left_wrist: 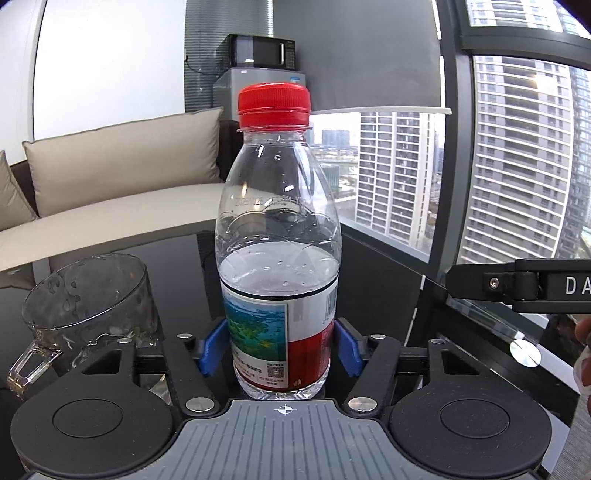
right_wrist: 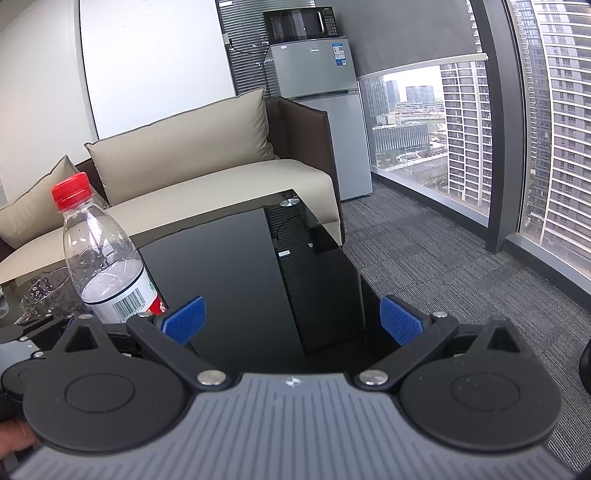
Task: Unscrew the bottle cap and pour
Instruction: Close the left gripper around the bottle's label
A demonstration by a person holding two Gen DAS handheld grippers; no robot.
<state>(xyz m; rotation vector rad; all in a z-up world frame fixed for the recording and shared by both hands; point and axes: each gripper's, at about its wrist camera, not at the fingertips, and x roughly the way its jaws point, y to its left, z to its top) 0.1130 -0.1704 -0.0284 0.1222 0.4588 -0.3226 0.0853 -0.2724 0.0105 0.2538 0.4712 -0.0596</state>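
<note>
A clear plastic water bottle [left_wrist: 279,236] with a red cap [left_wrist: 273,103] stands upright on the black glass table [left_wrist: 184,273], about half full. My left gripper [left_wrist: 279,347] is shut on the bottle's labelled lower body, a blue pad [left_wrist: 214,349] against each side. An empty glass mug [left_wrist: 88,302] with a handle stands just left of the bottle. In the right wrist view the bottle [right_wrist: 103,266] with its cap [right_wrist: 71,192] is at the left, and my right gripper [right_wrist: 291,321] hangs open over the table to its right, holding nothing. Its body [left_wrist: 517,284] shows at the left view's right edge.
A beige sofa [right_wrist: 207,177] with cushions runs behind the table. A grey fridge [right_wrist: 321,107] with a microwave [right_wrist: 301,22] on top stands in the far corner. Floor-to-ceiling windows [right_wrist: 554,129] line the right side, above grey carpet [right_wrist: 443,266]. The table's right edge [right_wrist: 332,236] drops to the floor.
</note>
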